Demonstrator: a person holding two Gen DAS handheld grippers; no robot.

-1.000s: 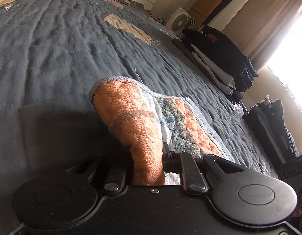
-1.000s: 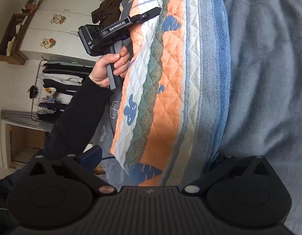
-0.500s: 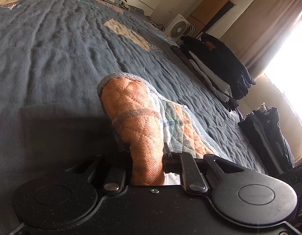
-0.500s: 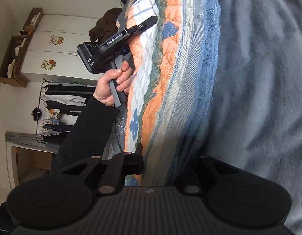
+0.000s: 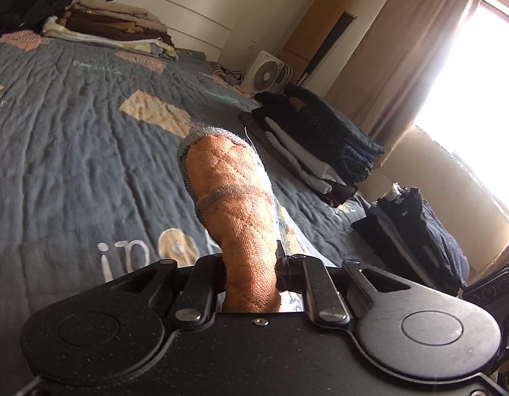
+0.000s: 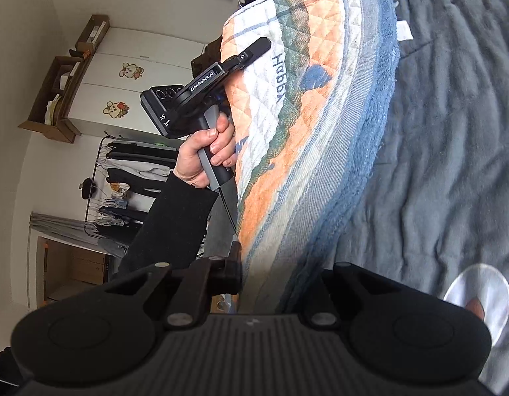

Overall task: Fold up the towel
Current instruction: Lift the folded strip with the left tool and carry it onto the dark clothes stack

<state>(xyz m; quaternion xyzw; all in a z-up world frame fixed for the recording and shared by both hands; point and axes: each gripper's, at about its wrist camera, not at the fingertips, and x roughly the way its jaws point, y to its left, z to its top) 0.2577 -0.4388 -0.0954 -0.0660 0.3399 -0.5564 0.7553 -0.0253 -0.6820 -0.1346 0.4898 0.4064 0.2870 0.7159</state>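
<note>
While your left gripper (image 5: 251, 264) pinches an orange towel (image 5: 234, 204) corner at frame centre, your right gripper (image 6: 277, 280) clamps its blue edge, lower centre. Towel hangs between both, above the grey bedspread (image 5: 73, 151). Left hand (image 6: 205, 155) sits mid-left in right-wrist view.

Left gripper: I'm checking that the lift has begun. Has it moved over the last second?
Yes. The left gripper, shut on the towel, has risen: the bedspread sits lower in view and the wall now shows.
</note>
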